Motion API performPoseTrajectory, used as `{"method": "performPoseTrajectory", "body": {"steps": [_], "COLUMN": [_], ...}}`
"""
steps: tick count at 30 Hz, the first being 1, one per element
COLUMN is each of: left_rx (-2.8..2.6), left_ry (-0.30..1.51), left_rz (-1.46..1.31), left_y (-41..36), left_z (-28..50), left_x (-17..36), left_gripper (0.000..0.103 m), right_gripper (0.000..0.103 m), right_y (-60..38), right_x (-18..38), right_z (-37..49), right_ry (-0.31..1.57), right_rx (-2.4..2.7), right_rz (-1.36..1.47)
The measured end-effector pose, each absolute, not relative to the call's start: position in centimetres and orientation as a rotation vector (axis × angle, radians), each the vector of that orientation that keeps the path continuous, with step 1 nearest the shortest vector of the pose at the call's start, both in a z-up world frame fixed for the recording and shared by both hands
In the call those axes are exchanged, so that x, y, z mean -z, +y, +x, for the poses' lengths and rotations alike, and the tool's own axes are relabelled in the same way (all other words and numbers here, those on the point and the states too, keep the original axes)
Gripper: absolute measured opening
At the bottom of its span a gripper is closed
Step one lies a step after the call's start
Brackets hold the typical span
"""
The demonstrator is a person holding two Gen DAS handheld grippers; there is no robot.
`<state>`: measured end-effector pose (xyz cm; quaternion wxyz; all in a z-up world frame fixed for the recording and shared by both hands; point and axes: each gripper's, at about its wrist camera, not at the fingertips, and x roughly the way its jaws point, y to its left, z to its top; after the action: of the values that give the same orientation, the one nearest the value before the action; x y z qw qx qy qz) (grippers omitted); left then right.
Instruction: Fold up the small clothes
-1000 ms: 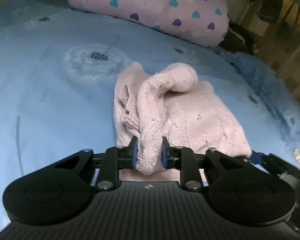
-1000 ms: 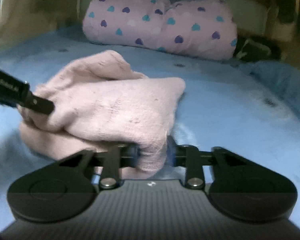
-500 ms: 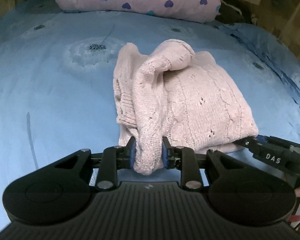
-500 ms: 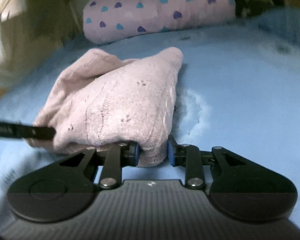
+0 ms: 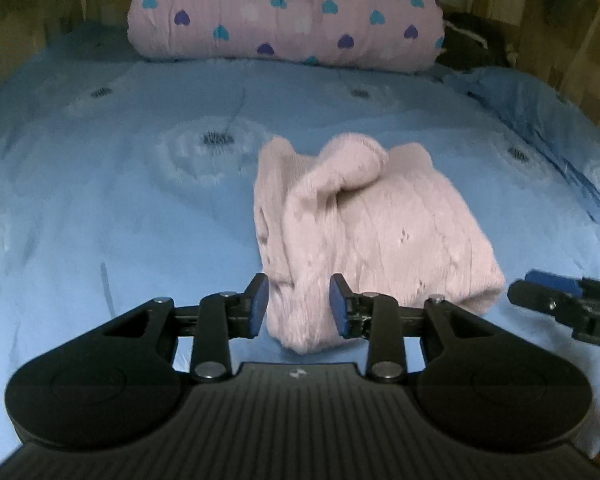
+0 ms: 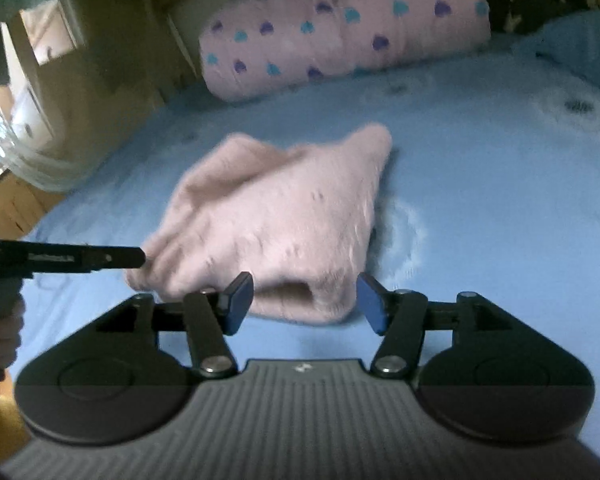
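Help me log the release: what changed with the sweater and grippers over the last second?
Both grippers let go: the left gripper and right gripper are opening, fingers clear of the pink sweater, and backing away. The sweater stays folded on the blue bedsheet; the heart-print quilt is unmoved.

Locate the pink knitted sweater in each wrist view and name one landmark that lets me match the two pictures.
Left wrist view: the pink knitted sweater lies folded at centre, its near edge between the opening jaws of the left gripper.
Right wrist view: the sweater lies centre-left, just beyond the opening right gripper.
Shared landmark: the heart-print pillow at the far end of the blue bedsheet.
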<state>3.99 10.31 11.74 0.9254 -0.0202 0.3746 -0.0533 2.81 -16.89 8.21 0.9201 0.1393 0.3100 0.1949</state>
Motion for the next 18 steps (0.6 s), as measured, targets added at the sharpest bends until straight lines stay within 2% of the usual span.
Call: {"method": "performPoseTrajectory", "body": {"steps": [12, 18], "left_rx": [0.066, 0.078], "left_ry": [0.736, 0.681], "left_rz": [0.021, 0.142], "left_y": [7.8, 5.4], "left_z": [8.0, 10.0], "left_x": [-12.7, -12.4], "left_gripper": [0.046, 0.054], "right_gripper": [0.06, 0.062], "right_y": [-19.9, -22.3], "right_x": [-6.2, -5.7], "right_z": [3.1, 3.3], "right_ry": [0.604, 0.548], "right_rx": [-0.233, -0.174], "right_rz": [0.403, 0.483]}}
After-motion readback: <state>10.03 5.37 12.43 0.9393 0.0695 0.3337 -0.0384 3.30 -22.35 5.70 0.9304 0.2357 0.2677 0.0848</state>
